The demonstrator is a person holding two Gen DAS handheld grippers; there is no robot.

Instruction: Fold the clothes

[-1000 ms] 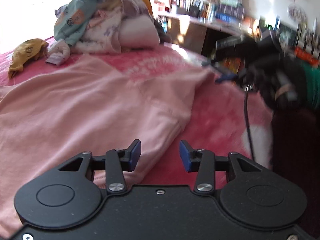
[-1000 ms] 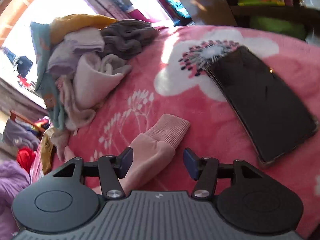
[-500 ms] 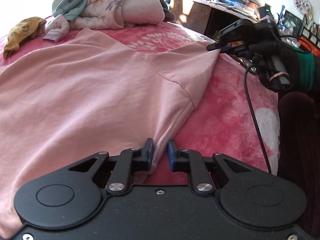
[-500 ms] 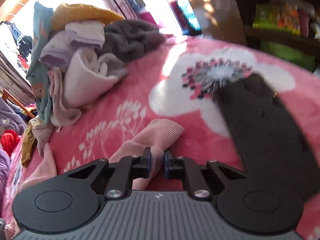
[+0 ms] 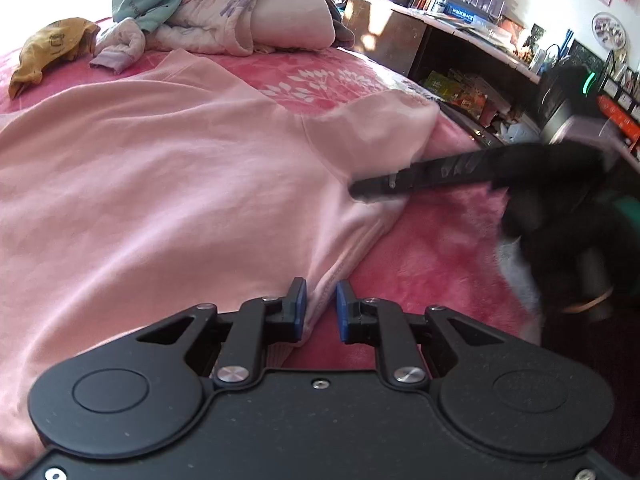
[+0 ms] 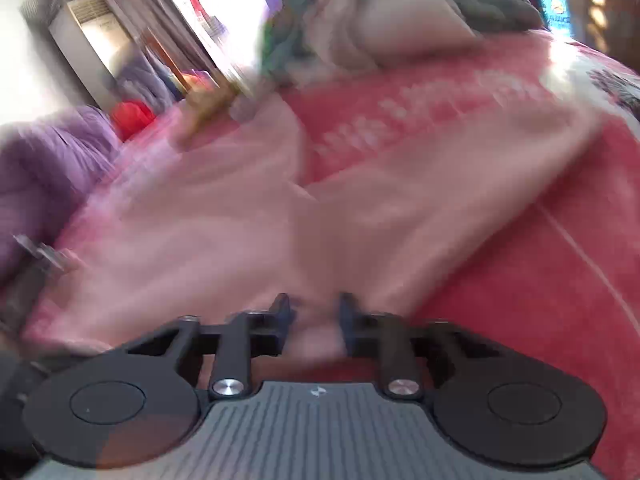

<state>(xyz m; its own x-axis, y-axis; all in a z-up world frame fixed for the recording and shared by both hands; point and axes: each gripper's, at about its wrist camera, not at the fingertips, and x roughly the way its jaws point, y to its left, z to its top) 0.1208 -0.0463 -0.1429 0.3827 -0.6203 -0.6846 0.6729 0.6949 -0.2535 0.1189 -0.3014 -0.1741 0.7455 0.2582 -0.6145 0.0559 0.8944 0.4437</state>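
A pink top (image 5: pixel 168 184) is seen spread across a red floral blanket (image 5: pixel 440 248), its body lying flat to the left and its right sleeve (image 5: pixel 372 128) carried over toward the body. The side hem is pinched between the narrowly set pads of the left gripper (image 5: pixel 321 310), near the bottom edge of the garment. The sleeve end is held in the right gripper (image 6: pixel 314 316), whose jaws are closed down on a bunch of pink cloth; that view is heavily blurred, so how much cloth is caught cannot be told. From the left wrist view, the right gripper (image 5: pixel 460 176) is shown as a dark streak crossing just above the armpit seam. A heap of unfolded laundry (image 5: pixel 224 12) is piled at the far side of the bed, and a yellow garment (image 5: pixel 52 48) lies at the far left.

Risk is judged to lie in the shallow hem grip: should the sleeve be drawn hard across, the hem could be pulled free or the body dragged into wrinkles. The sleeve could also be laid down twisted, since it is bunched in the jaws.
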